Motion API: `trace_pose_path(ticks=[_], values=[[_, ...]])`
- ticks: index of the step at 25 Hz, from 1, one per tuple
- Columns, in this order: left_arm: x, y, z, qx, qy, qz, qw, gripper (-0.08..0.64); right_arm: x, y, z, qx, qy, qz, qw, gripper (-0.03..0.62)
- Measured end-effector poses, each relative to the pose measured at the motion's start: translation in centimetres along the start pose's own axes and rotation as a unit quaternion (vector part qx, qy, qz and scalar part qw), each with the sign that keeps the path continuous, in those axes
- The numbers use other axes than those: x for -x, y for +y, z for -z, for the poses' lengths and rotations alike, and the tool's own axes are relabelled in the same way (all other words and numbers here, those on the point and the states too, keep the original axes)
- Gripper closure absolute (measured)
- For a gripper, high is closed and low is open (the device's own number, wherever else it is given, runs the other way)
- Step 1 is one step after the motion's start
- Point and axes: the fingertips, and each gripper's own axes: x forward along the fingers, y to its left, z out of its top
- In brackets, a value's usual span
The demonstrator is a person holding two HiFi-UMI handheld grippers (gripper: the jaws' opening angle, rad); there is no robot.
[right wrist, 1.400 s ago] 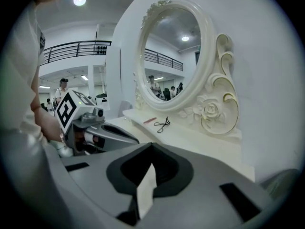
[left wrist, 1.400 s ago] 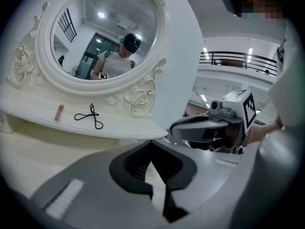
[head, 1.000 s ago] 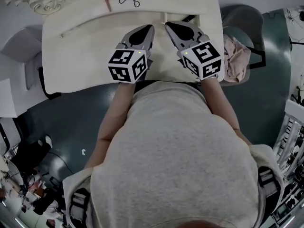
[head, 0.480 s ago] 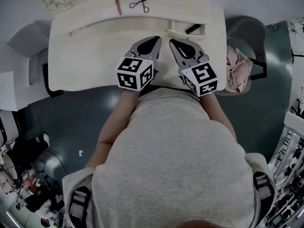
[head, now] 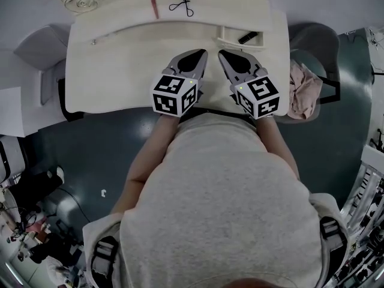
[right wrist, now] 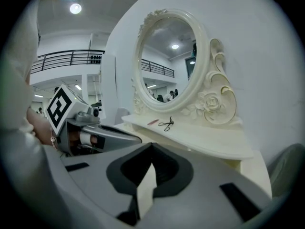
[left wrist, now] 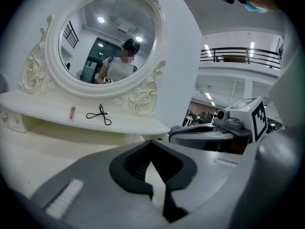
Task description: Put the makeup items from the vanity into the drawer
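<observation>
I've got L gripper (head: 200,54) & R gripper (head: 222,54) both closed, empty, near vanity (head: 108,65) front edge; pink tube (head: 155,7) & lash curler (head: 182,2) at back edge.

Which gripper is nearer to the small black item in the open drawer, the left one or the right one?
Right. In the head view the right gripper sits just below and left of the black item; the left gripper is farther to the left.

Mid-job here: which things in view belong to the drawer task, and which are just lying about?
For the job: slim pink tube and black eyelash curler, both on the vanity shelf; open cream drawer with a small black stick inside.
Lying about: crumpled pink cloth; white-framed oval mirror.
</observation>
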Motion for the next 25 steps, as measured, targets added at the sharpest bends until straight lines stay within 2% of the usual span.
trace_pose_path(ticks=[9, 15, 25], values=[[-0.1, -0.1, -0.4, -0.008, -0.002, 0.004, 1.0, 0.551, 0.0, 0.1, -0.6, 0.009, -0.007, 0.002, 1.0, 0.583], [-0.5, -0.3, -0.6, -0.009, -0.005, 0.006, 0.9999, 0.551, 0.0, 0.2, -0.4, -0.009, -0.011, -0.007, 1.0, 0.583], [-0.6, -0.9, -0.2, -0.011, 0.0, 0.008, 0.9999, 0.551, 0.5, 0.3, -0.3, -0.018, -0.015, 0.003, 1.0, 0.584]])
